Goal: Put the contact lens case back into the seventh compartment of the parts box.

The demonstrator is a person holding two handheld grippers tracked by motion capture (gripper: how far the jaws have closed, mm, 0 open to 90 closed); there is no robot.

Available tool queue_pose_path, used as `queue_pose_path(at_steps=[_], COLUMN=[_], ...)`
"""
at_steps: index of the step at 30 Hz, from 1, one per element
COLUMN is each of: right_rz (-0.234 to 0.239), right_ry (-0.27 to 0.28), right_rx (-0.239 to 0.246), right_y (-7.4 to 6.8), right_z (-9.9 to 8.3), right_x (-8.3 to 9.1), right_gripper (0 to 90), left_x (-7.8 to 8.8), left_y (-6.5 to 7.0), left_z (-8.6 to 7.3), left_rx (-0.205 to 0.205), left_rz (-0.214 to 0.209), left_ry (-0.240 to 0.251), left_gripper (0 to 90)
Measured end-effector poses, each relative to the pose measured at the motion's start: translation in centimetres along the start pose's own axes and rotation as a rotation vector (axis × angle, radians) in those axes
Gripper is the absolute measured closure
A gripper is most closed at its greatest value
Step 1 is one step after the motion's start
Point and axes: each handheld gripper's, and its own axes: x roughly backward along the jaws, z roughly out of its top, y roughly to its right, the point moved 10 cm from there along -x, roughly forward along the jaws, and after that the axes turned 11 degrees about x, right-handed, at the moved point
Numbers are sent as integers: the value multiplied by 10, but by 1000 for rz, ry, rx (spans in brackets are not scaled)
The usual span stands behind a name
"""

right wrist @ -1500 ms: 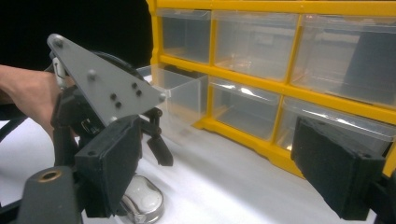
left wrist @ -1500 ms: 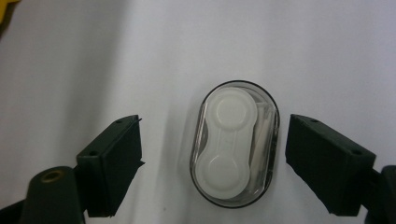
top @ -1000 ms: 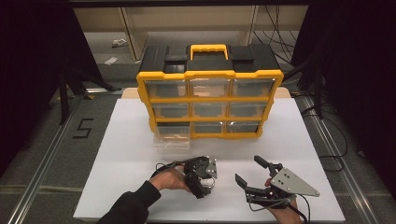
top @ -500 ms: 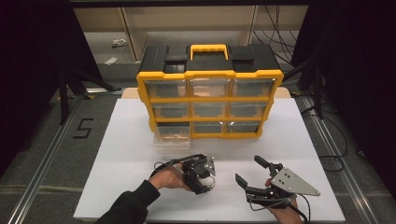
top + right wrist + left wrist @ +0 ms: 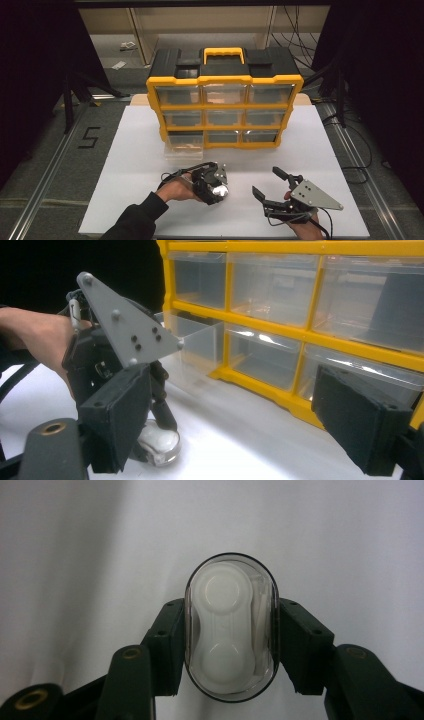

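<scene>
While left gripper (image 5: 230, 645) clamps clear oval plastic case (image 5: 231, 625) by long sides, light, slick; right gripper (image 5: 277, 187) spread, empty.

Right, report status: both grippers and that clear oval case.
Left gripper shut on clear oval case, low over the white table. Right gripper open, empty. Bottom-left drawer of the yellow organizer pulled out.

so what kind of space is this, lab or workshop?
Looks like a lab recording bench rather than a workshop: a white table ringed by black curtains, a taped "5" marker on the floor, and one staged prop, a yellow drawer organizer.
</scene>
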Motion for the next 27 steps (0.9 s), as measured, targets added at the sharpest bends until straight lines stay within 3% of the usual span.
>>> queue_pose_path(at_steps=[3,4,5,6,9,11,13,18,20,27], right_rz=[0,0,0,0,0,0,0,0,0,0], right_ry=[1,1,0,1,0,1,2,4,3,3], right_rx=[0,0,1,1,2,2,1,5,6,6], right_y=[0,0,0,0,0,-1,-1,-1,-1,-1], right_z=[0,0,0,0,0,0,1,1,1,1], right_x=[0,0,0,0,0,0,0,1,1,1], right_gripper=[173,173,173,173,173,173,173,173,173,174], left_x=[2,5,5,5,9,11,13,20,25,36], left_y=[-1,-3,0,0,-1,-4,-2,-5,-6,-12], left_z=[0,0,2,2,2,1,1,-2,0,1], left_rx=[1,-24,1,1,7,-13,9,9,42,57], left_rz=[3,9,3,3,21,46,44,66,81,104], left_ry=[7,-6,22,22,33,17,38,49,92,130], left_gripper=[493,493,493,493,493,493,493,493,493,493])
